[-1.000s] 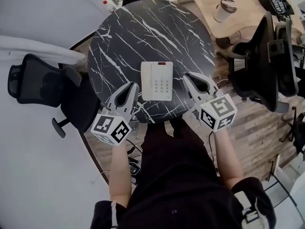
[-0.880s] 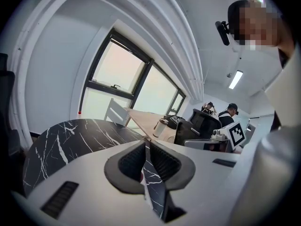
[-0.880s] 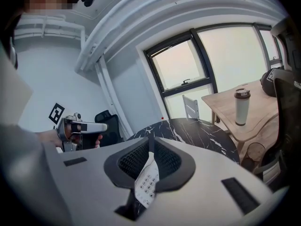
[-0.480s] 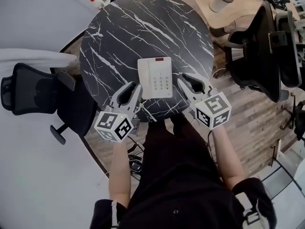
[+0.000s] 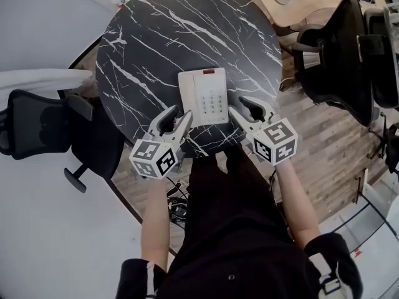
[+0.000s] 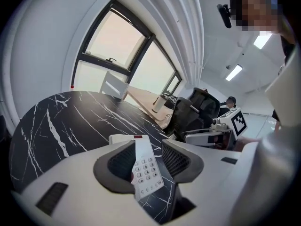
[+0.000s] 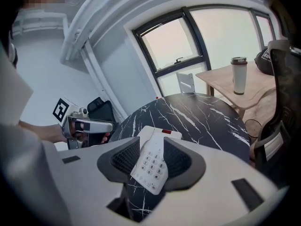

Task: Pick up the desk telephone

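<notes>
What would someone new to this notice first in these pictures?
A white telephone lies near the front edge of a round black marble table. The left tool and right tool flank its near corners. Their jaws have just been opening, and the telephone is just ahead of them, not gripped.

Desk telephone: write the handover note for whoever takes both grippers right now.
Desk telephone: lies flat, keypad up, on the round black marble table, near its front edge.
Left gripper: open, jaws have just been opening, nothing gripped; it is at the telephone's near left corner.
Right gripper: open, jaws have just been opening, nothing gripped; it is at the near right corner.
Done: both grippers flank the telephone.
Left: close on it from both sides and lift it.
</notes>
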`<state>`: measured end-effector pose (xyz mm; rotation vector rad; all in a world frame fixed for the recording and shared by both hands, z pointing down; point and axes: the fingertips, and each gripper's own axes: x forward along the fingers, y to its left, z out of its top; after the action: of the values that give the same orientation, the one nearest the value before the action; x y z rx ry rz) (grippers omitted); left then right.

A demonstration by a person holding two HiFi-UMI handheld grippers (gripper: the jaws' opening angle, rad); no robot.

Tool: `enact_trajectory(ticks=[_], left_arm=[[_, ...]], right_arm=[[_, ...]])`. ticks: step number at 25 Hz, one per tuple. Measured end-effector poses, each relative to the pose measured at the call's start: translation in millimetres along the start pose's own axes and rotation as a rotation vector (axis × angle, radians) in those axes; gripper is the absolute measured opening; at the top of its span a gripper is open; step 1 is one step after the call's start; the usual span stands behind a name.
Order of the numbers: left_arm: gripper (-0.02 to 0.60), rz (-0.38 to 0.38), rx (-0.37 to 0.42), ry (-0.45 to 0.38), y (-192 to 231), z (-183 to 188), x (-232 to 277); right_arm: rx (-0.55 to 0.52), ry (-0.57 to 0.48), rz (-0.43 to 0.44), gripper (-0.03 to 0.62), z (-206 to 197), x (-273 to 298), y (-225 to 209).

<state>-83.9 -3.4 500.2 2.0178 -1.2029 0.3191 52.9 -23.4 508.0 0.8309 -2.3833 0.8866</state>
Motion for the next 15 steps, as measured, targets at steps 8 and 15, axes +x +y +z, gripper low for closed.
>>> enact_trajectory(ticks=[8,15], left_arm=[[0.245,0.007,-0.061,0.07,24.3,-35.5,18.5],[0.29,-0.022,-0.138,0.101,40.9,-58.9,31.6]], right_arm=[[0.06,0.061,-0.018,0.2,-32.0,20.8,-14.8],[0.111,0.104,-0.017,0.246,-56.8,40.2,-22.2]])
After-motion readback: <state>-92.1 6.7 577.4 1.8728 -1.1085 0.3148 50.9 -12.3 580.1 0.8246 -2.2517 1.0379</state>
